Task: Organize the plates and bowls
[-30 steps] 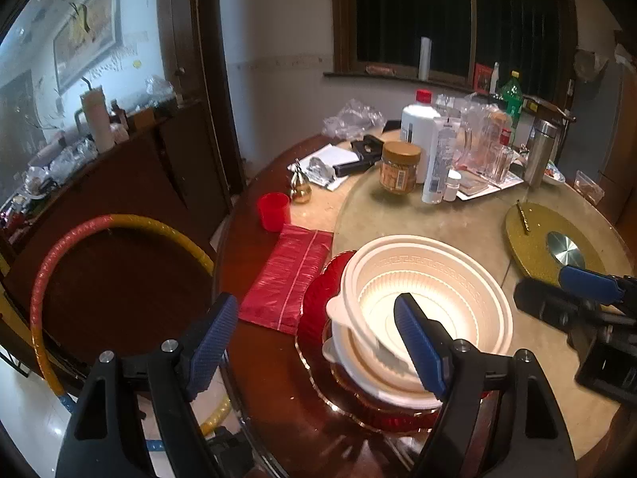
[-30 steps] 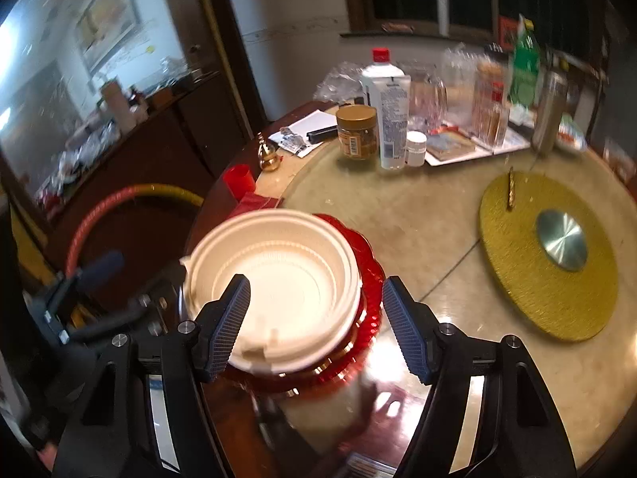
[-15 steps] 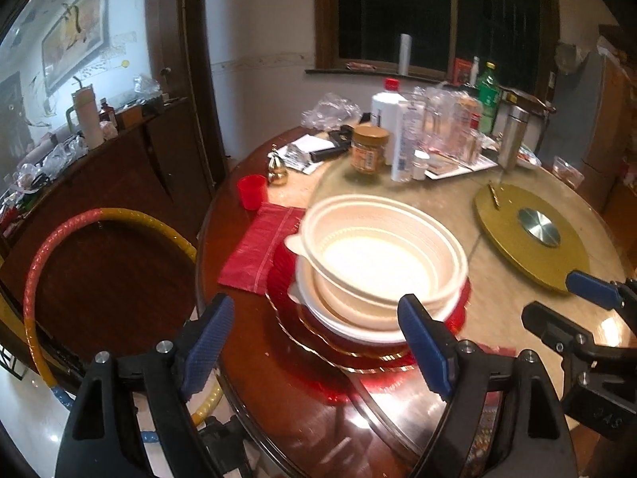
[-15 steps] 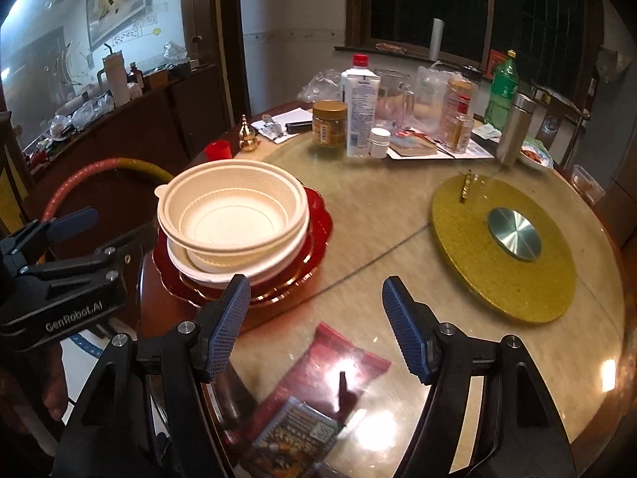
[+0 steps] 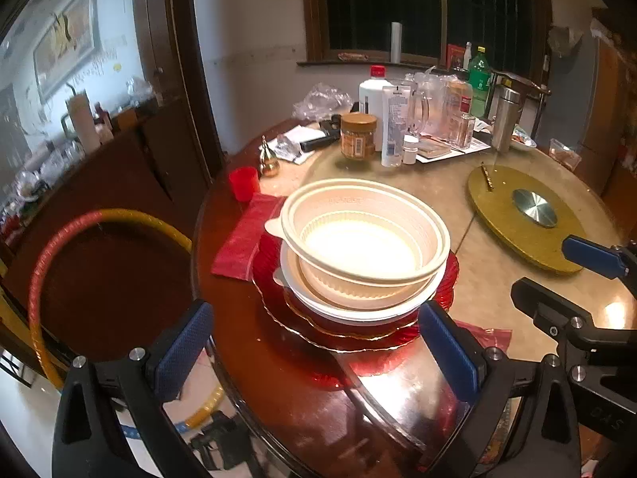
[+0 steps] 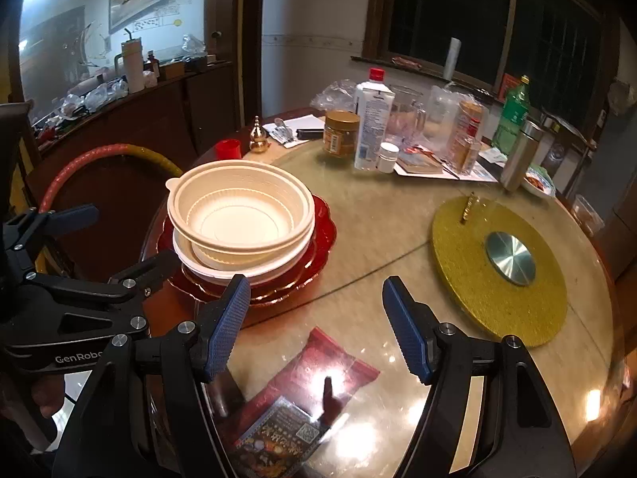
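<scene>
A cream bowl (image 5: pixel 364 239) sits nested in a white bowl (image 5: pixel 358 306), and both rest on stacked red plates (image 5: pixel 358 332) near the table's left edge. The stack also shows in the right wrist view: cream bowl (image 6: pixel 239 207), red plates (image 6: pixel 322 231). My left gripper (image 5: pixel 314 354) is open and empty, just in front of the stack. My right gripper (image 6: pixel 318 326) is open and empty, to the right of the stack over the glass top. It shows in the left wrist view (image 5: pixel 557 279) too.
A red cloth (image 5: pixel 247 239) and red cup (image 5: pixel 243 183) lie left of the stack. A gold turntable disc (image 6: pixel 501 263) lies to the right. Bottles and jars (image 6: pixel 372 119) crowd the far side. A snack packet (image 6: pixel 314 402) lies near me. A hoop (image 5: pixel 79 239) leans beside the table.
Both grippers have pulled back from the bowl stack toward the table's near edge. The stack now stands farther away in both views, and the snack packet has come into the right wrist view.
</scene>
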{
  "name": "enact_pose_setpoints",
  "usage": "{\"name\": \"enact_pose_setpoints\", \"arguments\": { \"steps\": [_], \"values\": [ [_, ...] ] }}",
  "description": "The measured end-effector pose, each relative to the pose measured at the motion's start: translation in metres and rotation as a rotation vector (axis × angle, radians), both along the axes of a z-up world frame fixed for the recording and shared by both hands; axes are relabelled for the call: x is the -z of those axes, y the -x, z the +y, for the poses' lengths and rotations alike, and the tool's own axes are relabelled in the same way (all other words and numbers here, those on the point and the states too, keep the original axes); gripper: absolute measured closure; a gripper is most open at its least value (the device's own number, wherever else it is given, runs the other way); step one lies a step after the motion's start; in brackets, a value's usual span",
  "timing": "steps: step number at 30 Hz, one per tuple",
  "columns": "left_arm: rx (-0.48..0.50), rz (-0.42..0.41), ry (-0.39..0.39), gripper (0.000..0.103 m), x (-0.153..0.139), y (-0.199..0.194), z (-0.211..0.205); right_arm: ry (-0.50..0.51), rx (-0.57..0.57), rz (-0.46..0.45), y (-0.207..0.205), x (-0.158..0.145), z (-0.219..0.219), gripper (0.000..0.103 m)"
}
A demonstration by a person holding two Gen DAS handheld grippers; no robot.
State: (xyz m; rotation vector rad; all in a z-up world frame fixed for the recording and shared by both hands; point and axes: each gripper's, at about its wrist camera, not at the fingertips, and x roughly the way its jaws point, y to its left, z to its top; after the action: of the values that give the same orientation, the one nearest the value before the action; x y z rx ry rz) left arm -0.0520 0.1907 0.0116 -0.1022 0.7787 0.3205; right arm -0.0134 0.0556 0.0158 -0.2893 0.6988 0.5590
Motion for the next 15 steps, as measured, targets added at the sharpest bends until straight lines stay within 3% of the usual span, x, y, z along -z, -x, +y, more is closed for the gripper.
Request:
{"name": "enact_pose_setpoints", "arguments": {
  "steps": [15],
  "values": [
    [-0.015, -0.013, 0.031, 0.0, 0.002, -0.006, 0.008, 0.015, -0.016, 0.008, -0.006, 0.003, 0.014, 0.033]
  ]
}}
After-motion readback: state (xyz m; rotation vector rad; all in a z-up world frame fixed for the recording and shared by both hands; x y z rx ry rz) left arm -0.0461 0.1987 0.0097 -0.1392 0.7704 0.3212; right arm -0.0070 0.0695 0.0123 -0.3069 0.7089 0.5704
